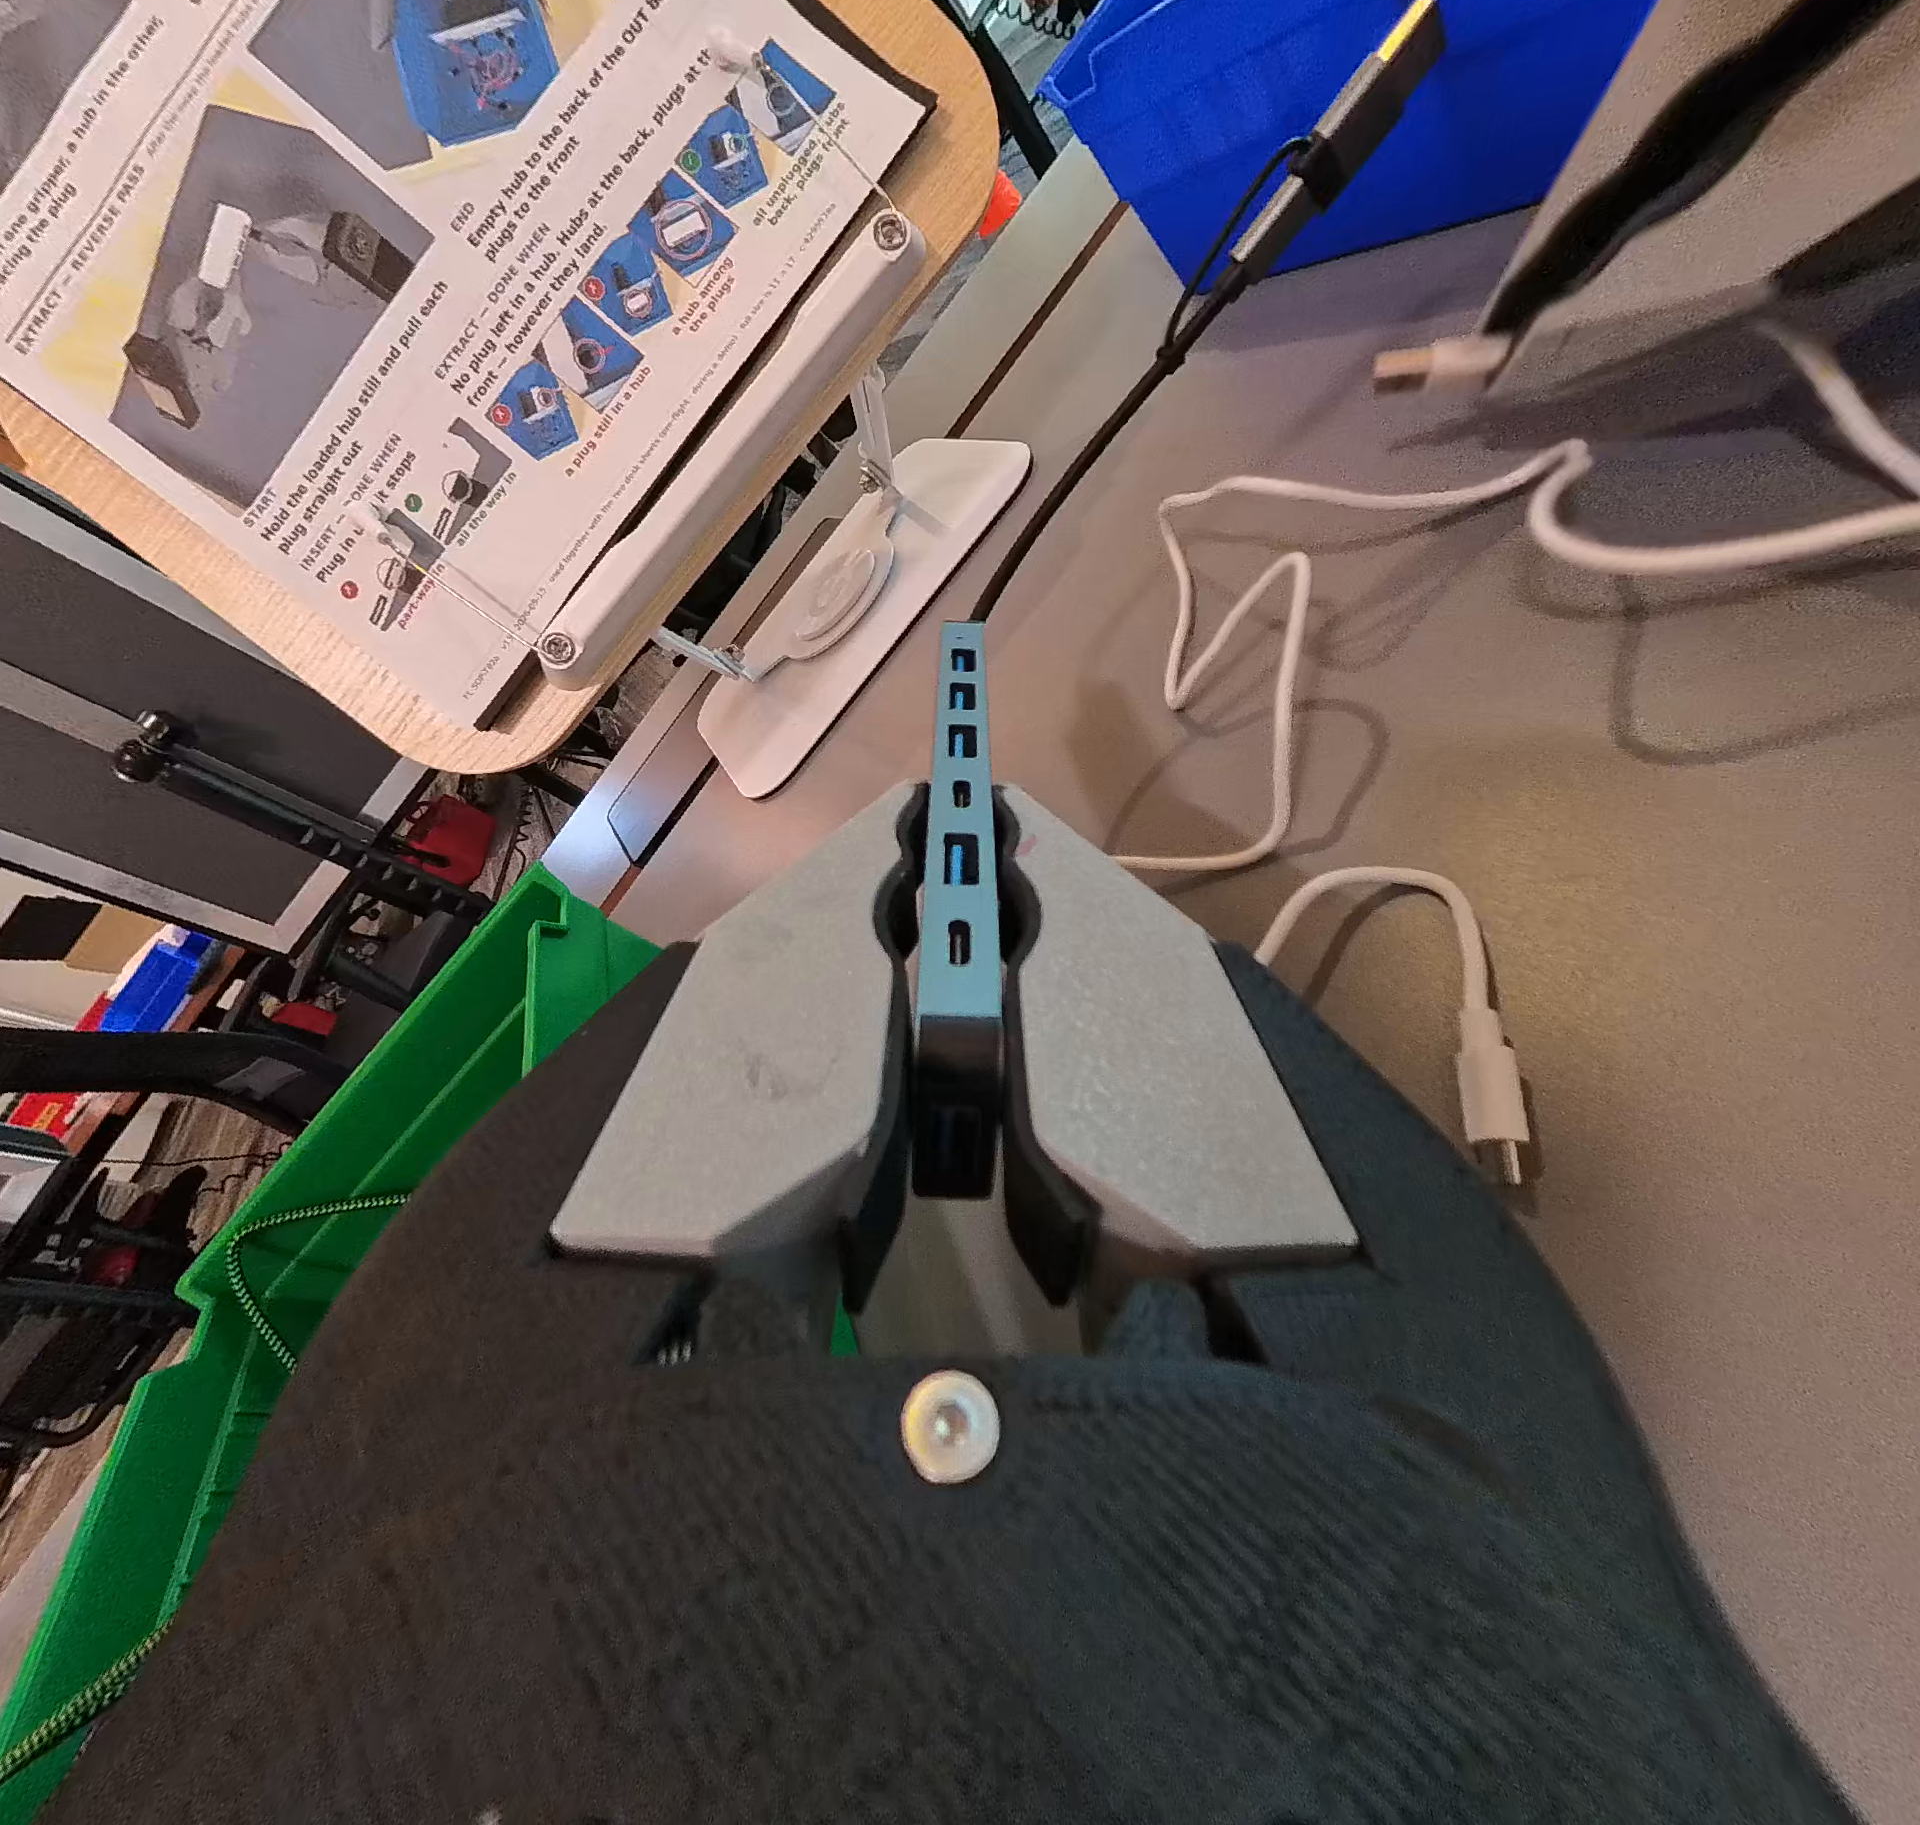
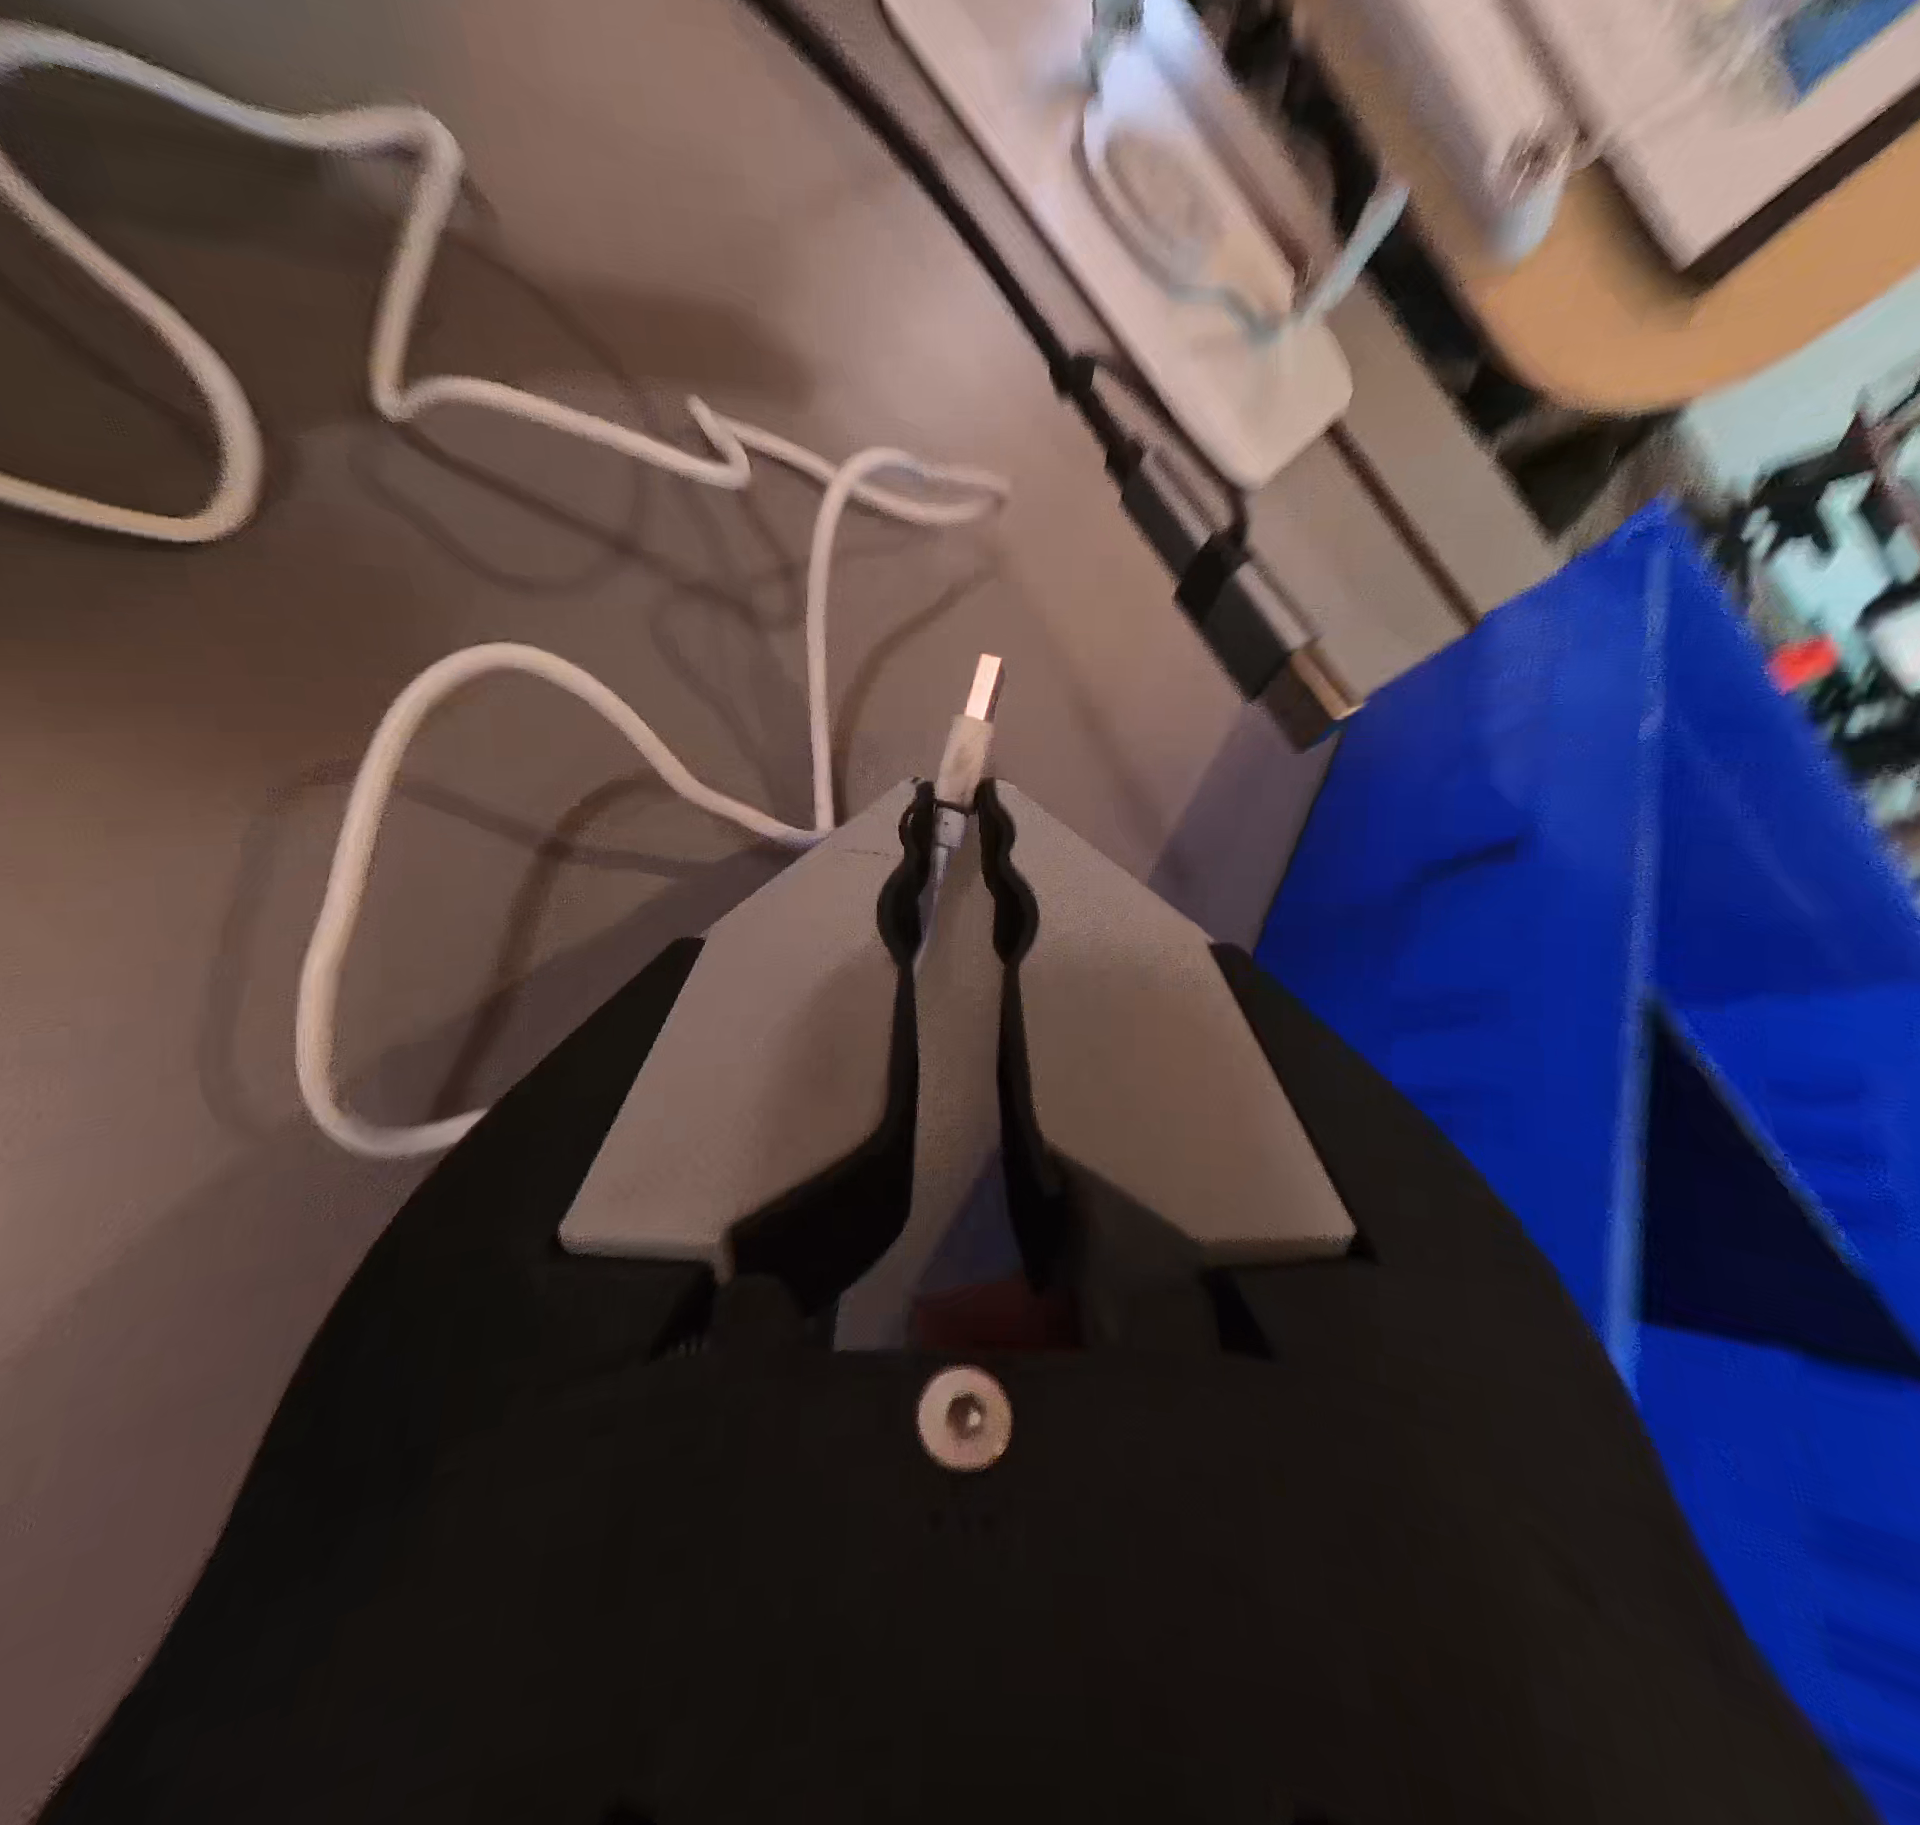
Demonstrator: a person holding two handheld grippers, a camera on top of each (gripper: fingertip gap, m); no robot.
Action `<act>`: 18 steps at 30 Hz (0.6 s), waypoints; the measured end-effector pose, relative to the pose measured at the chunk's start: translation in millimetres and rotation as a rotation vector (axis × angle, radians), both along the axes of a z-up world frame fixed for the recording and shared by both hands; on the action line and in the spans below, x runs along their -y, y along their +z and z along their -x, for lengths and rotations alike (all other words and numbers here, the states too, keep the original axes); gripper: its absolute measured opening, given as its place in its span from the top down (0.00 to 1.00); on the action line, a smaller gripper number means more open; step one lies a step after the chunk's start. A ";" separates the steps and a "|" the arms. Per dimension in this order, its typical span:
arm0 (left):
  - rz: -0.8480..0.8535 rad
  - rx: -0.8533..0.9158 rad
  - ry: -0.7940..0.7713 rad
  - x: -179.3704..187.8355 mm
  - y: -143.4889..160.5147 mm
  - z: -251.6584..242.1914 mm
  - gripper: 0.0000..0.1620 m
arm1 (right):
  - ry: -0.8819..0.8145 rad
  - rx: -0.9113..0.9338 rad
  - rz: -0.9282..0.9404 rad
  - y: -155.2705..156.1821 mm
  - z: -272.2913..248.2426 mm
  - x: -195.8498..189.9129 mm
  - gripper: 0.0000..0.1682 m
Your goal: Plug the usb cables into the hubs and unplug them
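Both grippers are clenched, the left gripper [image 1: 956, 840] holding the hub [image 1: 961, 767] port-edge up, the right gripper [image 2: 956, 804] pinching the white USB plug [image 2: 971, 726] pointed forward, seemingly ready for insertion.

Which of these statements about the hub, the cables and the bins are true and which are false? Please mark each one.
1. The left gripper holds a hub between its fingers. True.
2. A plug already sits in one of the hub's ports. False: every port that shows is empty.
3. The right gripper holds a white USB plug with the metal end pointing forward. True.
4. The right gripper holds the black cable. False: the black cable lies on the table, apart from the fingers.
5. The bin beside the left gripper is red. False: it is a green bin; the blue bin stands farther off.
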State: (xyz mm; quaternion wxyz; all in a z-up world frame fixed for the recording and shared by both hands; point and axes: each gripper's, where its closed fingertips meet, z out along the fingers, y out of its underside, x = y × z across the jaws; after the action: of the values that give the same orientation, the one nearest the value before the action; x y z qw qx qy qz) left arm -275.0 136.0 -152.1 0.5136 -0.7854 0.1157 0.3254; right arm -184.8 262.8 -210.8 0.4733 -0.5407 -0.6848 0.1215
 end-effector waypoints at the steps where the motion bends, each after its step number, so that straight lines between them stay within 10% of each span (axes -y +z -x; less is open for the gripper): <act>1: -0.001 0.001 -0.004 0.0 0.2 -0.5 0.96 | 0.052 -0.040 -0.031 12.5 -3.3 5.5 0.96; 9: -0.001 -0.014 -0.073 -4.7 0.8 -15.4 0.96 | 0.591 -0.397 -0.343 103.6 -56.6 90.2 0.96; 18: 0.020 -0.026 -0.285 -13.1 -7.2 -56.9 0.96 | 0.681 -0.335 -0.341 99.0 -70.4 122.3 0.96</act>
State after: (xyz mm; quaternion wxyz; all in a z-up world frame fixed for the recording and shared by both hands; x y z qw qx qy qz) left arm -218.1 149.1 -159.2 0.5450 -0.7620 0.2359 0.2583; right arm -114.4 140.5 -111.7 0.5937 -0.1700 -0.7483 0.2424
